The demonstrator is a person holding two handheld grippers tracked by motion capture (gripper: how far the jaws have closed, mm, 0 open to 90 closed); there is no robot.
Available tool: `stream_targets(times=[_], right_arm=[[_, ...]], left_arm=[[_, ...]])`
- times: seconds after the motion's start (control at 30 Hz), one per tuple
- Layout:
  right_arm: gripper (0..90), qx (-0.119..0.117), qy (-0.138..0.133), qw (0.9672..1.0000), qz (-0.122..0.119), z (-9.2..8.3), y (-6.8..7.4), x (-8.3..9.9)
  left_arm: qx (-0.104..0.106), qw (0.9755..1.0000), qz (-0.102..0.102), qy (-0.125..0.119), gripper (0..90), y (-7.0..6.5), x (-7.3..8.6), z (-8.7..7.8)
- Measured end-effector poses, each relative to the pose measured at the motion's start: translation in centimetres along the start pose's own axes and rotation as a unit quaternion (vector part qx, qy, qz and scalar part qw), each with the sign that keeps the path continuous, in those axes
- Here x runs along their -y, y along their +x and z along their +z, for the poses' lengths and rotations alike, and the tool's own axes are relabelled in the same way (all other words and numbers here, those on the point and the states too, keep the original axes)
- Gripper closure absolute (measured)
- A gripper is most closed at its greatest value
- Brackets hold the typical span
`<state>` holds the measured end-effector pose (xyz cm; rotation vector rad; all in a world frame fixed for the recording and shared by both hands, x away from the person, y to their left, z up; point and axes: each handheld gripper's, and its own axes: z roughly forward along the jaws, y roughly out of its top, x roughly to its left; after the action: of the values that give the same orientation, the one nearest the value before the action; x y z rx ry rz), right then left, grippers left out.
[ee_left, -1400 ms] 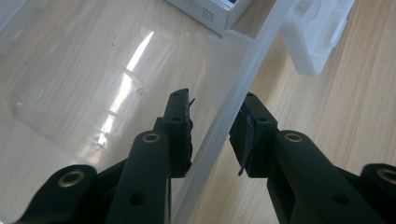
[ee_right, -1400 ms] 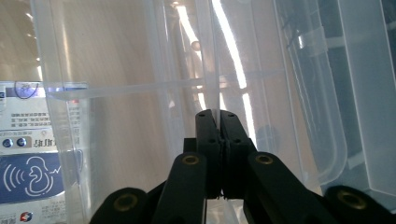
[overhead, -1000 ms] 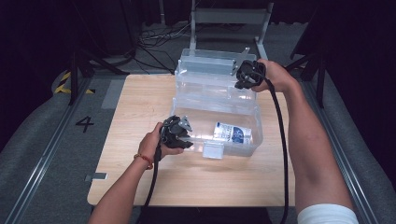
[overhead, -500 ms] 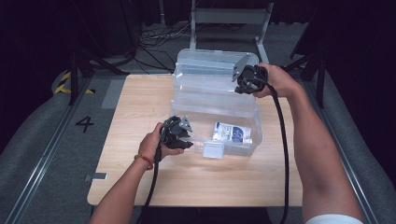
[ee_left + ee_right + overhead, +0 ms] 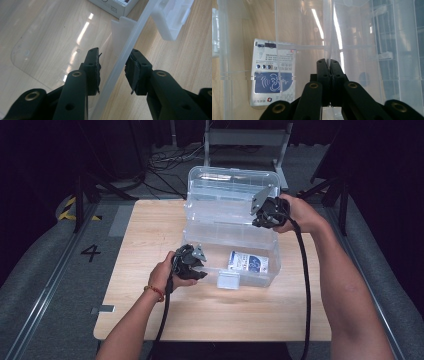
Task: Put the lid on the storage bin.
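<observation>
right gripper [image 5: 328, 61] pinching clear box [image 5: 200, 227] tray edge shut; left gripper [image 5: 113, 66] gaping astride front wall, holding nothing; probably steadying while lifting slowly

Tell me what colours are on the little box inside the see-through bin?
The little box is white with a blue panel, clearest in the right gripper view.

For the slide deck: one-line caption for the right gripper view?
Right claw shut on a thin wall of the clear plastic box, with a white-and-blue carton lying inside.
</observation>
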<state>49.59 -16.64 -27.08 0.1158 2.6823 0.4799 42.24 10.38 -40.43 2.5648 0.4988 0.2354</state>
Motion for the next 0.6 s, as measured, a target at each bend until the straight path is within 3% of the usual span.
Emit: stream_targets(times=[0.6], right_arm=[[88.2,0.004,-0.012,0.9999,0.006,-0.4,1.5,0.5]], left_arm=[[-0.01,0.9999,0.01,-0.007,63.2,-0.2,0.2,0.0]])
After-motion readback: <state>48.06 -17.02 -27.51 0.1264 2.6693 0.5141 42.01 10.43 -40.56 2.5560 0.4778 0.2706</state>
